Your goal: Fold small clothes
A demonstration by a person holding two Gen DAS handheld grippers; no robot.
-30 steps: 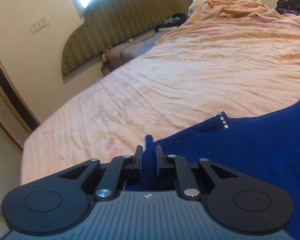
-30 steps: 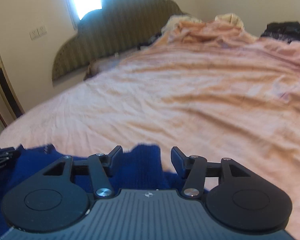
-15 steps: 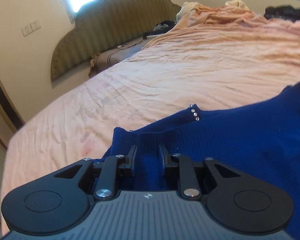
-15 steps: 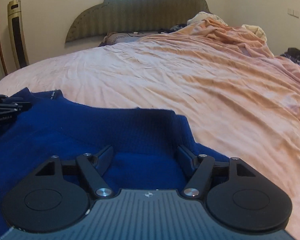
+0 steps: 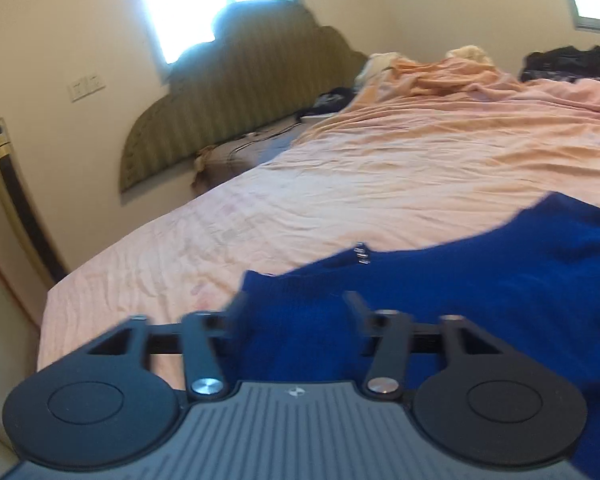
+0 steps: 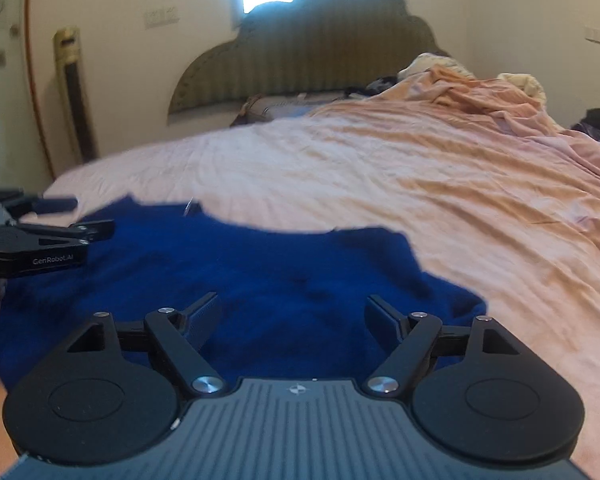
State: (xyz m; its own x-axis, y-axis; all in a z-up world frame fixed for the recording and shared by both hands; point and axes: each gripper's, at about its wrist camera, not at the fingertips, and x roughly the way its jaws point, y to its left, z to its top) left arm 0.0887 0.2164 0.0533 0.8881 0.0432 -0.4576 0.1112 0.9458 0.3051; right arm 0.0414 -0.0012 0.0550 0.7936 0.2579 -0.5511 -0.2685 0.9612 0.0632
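Note:
A dark blue knit garment (image 6: 260, 276) lies spread on the pink bedsheet (image 6: 380, 168), with a small row of silver studs (image 5: 361, 254) near its far edge. In the left wrist view the same blue garment (image 5: 460, 292) fills the lower right. My left gripper (image 5: 296, 312) is open, its fingers wide apart above the garment's left end, nothing held. My right gripper (image 6: 290, 312) is open too, over the garment's near right part. The left gripper (image 6: 52, 224) also shows from the side at the garment's left edge in the right wrist view.
The bed's padded green headboard (image 5: 236, 84) stands against the far wall. A bunched peach blanket (image 5: 452, 76) and dark clothes (image 5: 568, 62) lie at the far right of the bed. A gold floor unit (image 5: 12, 196) stands left of the bed.
My left gripper, shut on the garment's edge a second ago, has opened and let it go. The right gripper has opened wider. The garment now lies flat, and both grippers have drawn back slightly.

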